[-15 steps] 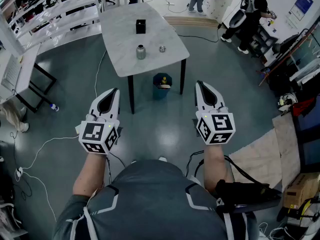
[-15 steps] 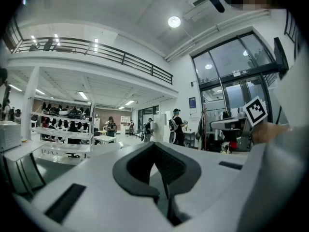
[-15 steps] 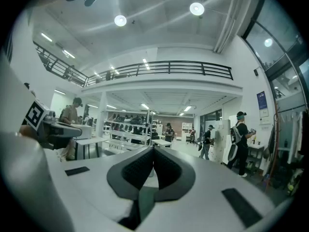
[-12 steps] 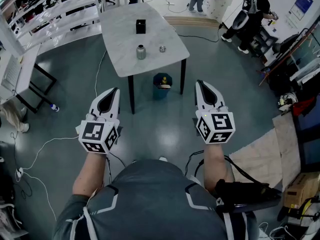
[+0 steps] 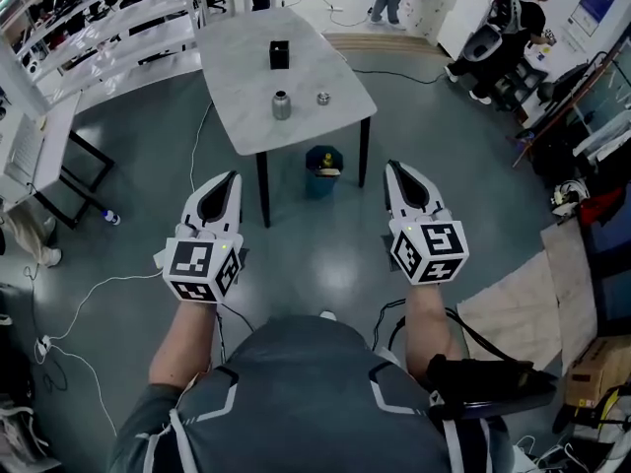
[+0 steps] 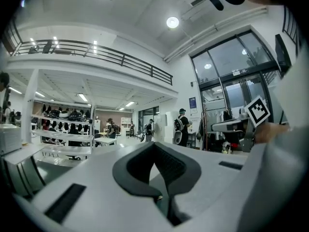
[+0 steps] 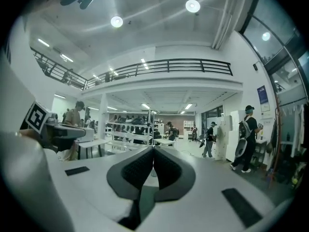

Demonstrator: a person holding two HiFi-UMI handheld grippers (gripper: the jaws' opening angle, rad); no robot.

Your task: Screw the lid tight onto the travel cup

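Note:
A small metal travel cup (image 5: 282,104) stands upright on the pale table (image 5: 246,77) well ahead of me. Its round lid (image 5: 322,98) lies apart on the tabletop to the cup's right. My left gripper (image 5: 231,179) is held level over the floor, far short of the table, jaws shut and empty. My right gripper (image 5: 393,169) is held the same way on the other side, also shut with nothing in it. Both gripper views look out across the hall above the table, with the shut left gripper (image 6: 155,146) and shut right gripper (image 7: 153,151) in front; cup and lid do not show there.
A black box (image 5: 280,55) sits on the table's far part. A dark bin (image 5: 322,168) stands on the floor by the table's near edge. White cables (image 5: 99,289) trail over the floor at left. Shelves (image 5: 108,13) line the back left; people (image 5: 513,37) stand at the back right.
Both grippers have drifted slightly, the left one a little right and down in the head view. The jaws stay shut. Cup and lid have not moved on the table.

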